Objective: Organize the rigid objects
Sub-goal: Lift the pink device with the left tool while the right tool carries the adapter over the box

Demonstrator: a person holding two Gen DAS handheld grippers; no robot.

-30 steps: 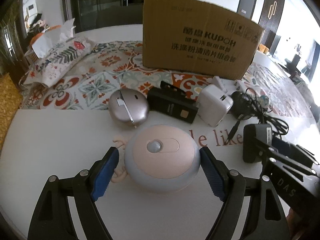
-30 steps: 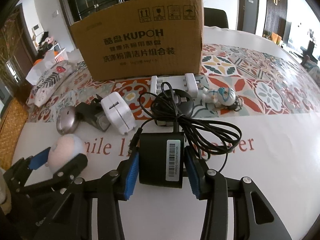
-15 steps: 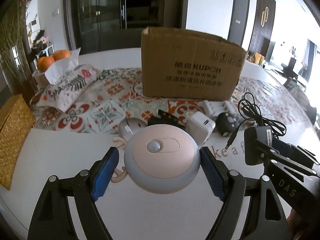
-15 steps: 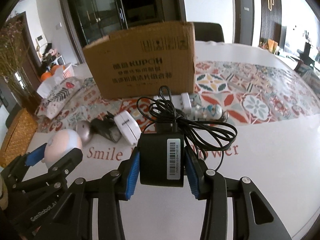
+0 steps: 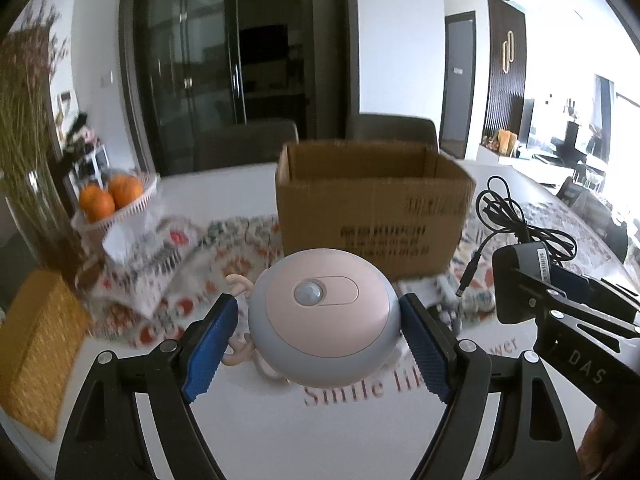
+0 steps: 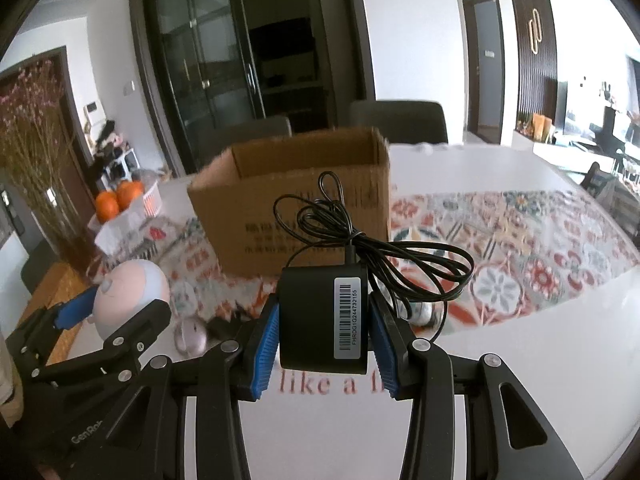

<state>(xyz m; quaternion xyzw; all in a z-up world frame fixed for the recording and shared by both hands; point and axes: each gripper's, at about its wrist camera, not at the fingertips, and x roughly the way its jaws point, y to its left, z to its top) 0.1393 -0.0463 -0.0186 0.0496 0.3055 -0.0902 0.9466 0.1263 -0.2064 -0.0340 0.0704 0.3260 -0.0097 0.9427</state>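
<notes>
The left tongs (image 5: 320, 340) are clamped on a round pink-and-grey sensor light (image 5: 324, 318), their blue pads pressed to its two sides, and carry it clear of the white counter (image 5: 360, 432). The right tongs (image 6: 324, 334) grip a black power adapter (image 6: 322, 320) by its flat flanks, barcode label facing up, with its black cord (image 6: 372, 240) looped loose beyond the tips. Both loads hang in the air in front of the open cardboard box (image 5: 372, 216), which stands further back on the patterned runner (image 6: 520, 240).

The step in hand looks like the carry to the box, so each load has to travel high enough to pass over the near wall before it is let go. The light is smooth and domed, so the left grip should hold level and firm; a tilt could let it slide out forward. The adapter sits squarely, but the trailing cord and its plug may catch the box rim, so the right load is best taken well over the opening and lowered with the cord going in first. With both tongs close together, entering one after the other would avoid a knock. Small things lie on the counter below, among them a silver mouse (image 6: 190, 336).
</notes>
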